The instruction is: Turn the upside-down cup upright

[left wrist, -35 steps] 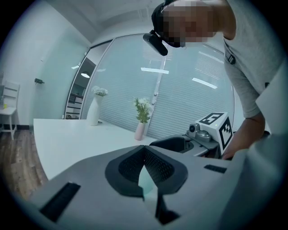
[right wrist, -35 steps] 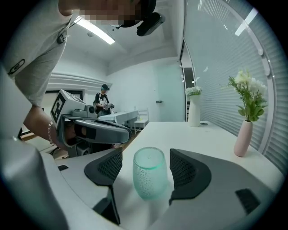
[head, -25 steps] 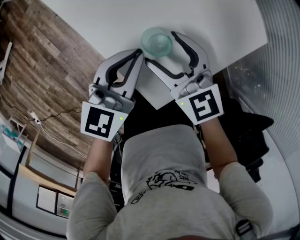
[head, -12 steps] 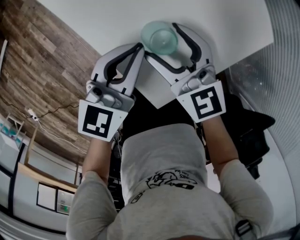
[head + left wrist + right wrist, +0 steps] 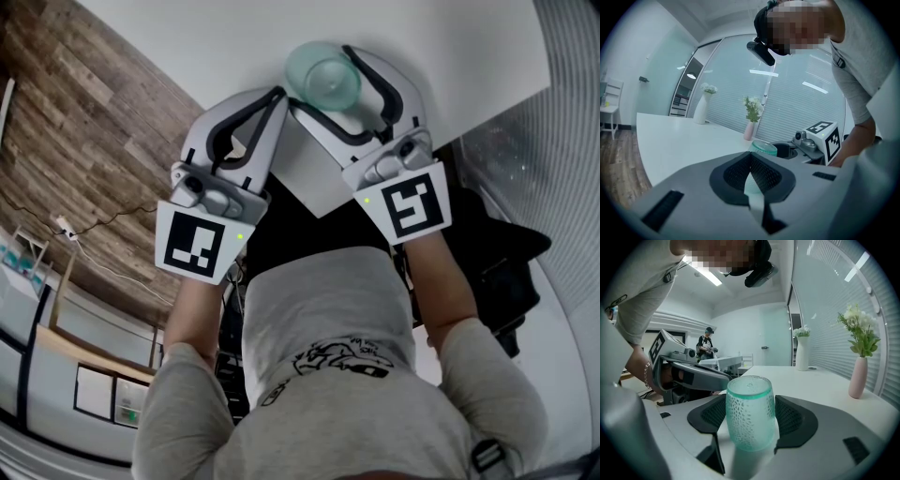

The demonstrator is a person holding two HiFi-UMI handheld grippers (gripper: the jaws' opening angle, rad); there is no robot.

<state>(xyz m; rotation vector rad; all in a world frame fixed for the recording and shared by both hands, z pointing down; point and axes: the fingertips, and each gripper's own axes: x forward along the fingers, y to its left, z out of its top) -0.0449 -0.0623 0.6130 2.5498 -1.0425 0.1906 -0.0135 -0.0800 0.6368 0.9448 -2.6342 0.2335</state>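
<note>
A pale green dimpled glass cup [image 5: 323,77] stands upside-down on the white table [image 5: 187,37], base up. My right gripper [image 5: 321,82] reaches around it, one finger on each side. In the right gripper view both dark pads [image 5: 712,416] lie against the cup [image 5: 750,418], which still rests on the table. My left gripper [image 5: 279,96] hovers just left of it, shut and empty. In the left gripper view, the closed left gripper [image 5: 751,157] points toward the cup [image 5: 764,148] and the right gripper [image 5: 820,140] behind it.
A white vase [image 5: 802,355] and a pink vase [image 5: 857,378] with flowers stand farther back on the table. The table's near edge runs just under my wrists, with wooden floor [image 5: 75,141] to the left. A person [image 5: 707,350] stands far across the room.
Cup and both grippers sit slightly higher in the head view than a second ago. The cup stays between the right jaws, and the left gripper stays shut beside it.
</note>
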